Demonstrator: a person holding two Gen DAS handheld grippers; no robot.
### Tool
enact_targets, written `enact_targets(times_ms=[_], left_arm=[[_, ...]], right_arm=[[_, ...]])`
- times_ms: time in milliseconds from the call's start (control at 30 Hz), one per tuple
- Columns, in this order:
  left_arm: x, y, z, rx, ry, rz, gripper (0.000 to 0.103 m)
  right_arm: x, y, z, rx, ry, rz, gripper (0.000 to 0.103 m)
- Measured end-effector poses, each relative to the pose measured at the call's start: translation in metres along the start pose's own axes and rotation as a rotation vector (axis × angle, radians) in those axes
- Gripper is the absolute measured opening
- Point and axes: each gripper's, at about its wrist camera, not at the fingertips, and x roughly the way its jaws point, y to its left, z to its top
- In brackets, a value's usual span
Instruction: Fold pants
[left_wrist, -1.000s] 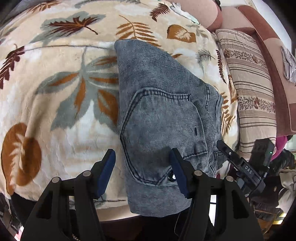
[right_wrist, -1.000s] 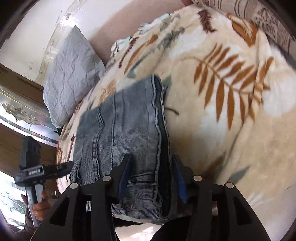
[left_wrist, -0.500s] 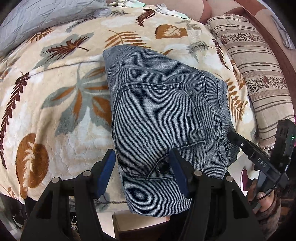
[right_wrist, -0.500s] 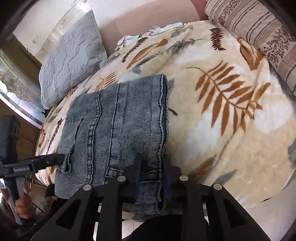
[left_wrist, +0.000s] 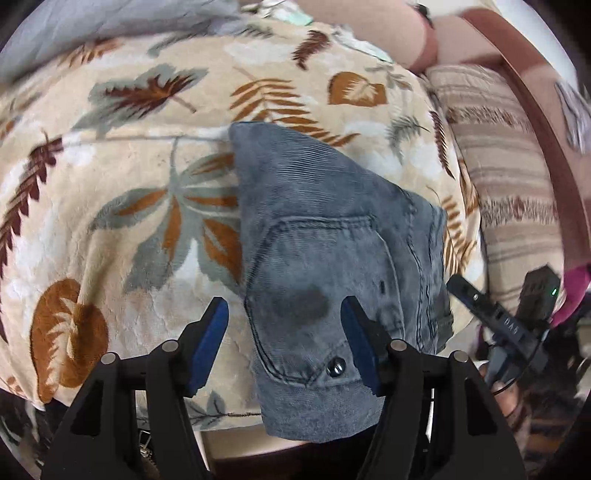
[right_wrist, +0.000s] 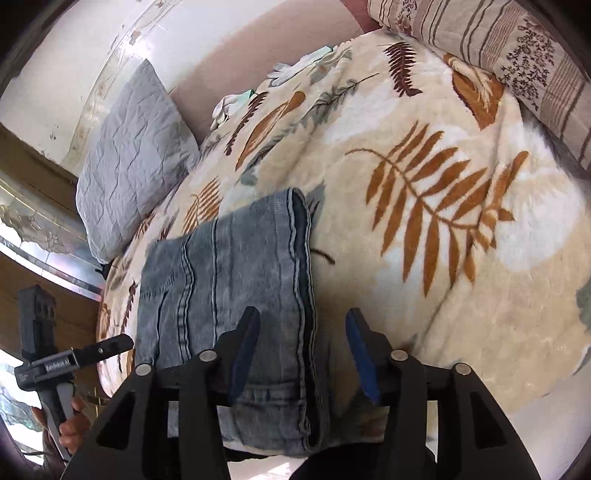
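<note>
Now folded jeans (left_wrist: 332, 266) lie on leaf-print blanket (left_wrist: 110, 229), near its front edge, pocket w/ button facing up. Left gripper (left_wrist: 284, 332) wide open above pocket, holds nothing. Right gripper (right_wrist: 301, 347) also open, jaws apart over thick folded edge of jeans, not clamping. Grey pillow (right_wrist: 129, 162) at far left, striped pillow (right_wrist: 498, 55) far right.

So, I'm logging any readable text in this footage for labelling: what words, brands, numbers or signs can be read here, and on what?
"DAS": white letters on the black body of the right gripper, seen upside down from the left wrist camera.
White label on the left gripper, seen from the right wrist camera: too small and blurred to read.
Folded jeans, including the pocket button: no readable text.
Leaf-print blanket, pillows: patterns only.
</note>
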Motion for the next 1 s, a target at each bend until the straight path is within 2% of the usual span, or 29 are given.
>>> enact_targets(times_ms=[200,300,367,400,467,667,800,1000], left_arm=[[0.021,0.013,0.008,-0.075,0.078,-0.090,0.063],[0.033,0.011,0.006,-0.090,0.129,-0.145,0.066],[0.038,0.007,0.005,-0.081,0.136,-0.136,0.070],[0.040,0.005,0.004,-0.076,0.137,-0.136,0.071],[0.041,0.004,0.005,-0.071,0.139,-0.133,0.073],[0.039,-0.002,0.006,-0.039,0.127,-0.087,0.073],[0.032,-0.007,0.006,0.005,0.091,-0.038,0.073],[0.031,-0.008,0.008,0.024,0.076,-0.015,0.073]], right_arm=[[0.025,-0.002,0.006,0.028,0.054,0.064,0.054],[0.039,-0.003,0.004,0.050,0.105,0.160,0.054],[0.041,-0.005,0.004,0.049,0.108,0.195,0.054],[0.040,-0.010,0.004,0.072,0.110,0.247,0.054],[0.038,-0.018,0.004,0.107,0.109,0.297,0.054],[0.038,-0.007,0.005,0.046,0.114,0.196,0.054],[0.029,0.010,0.010,-0.050,0.070,0.108,0.054],[0.027,0.019,0.019,-0.081,0.048,0.081,0.055]])
